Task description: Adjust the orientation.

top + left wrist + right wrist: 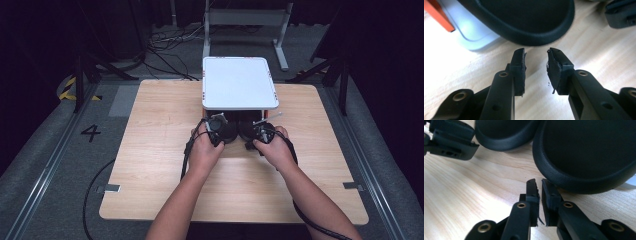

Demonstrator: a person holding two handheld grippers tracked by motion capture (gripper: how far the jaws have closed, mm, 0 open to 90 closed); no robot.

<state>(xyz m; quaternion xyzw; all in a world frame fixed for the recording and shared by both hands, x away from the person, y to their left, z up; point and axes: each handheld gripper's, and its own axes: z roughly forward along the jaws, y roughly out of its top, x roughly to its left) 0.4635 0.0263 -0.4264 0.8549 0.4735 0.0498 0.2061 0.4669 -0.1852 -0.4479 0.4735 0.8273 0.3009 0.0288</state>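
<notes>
A pair of black headphones lies on the wooden table (160, 150), just in front of a white case (240, 82). Its two round ear cups (231, 131) sit side by side between my grippers. My left gripper (216, 129) stands open just short of the left ear cup (524, 17), with bare wood between its pads (520, 67). My right gripper (260, 134) is shut with nothing held, its tips (538, 181) at the rim of the right ear cup (589, 152). The other ear cup (504, 132) lies beyond, with the left gripper (451, 140) beside it.
The white case (471, 27) has orange trim (441, 15) at its corner and stands at the table's far middle. Part of the right gripper (621, 12) shows past the left cup. Cables and metal stand legs (245, 20) lie on the floor behind the table.
</notes>
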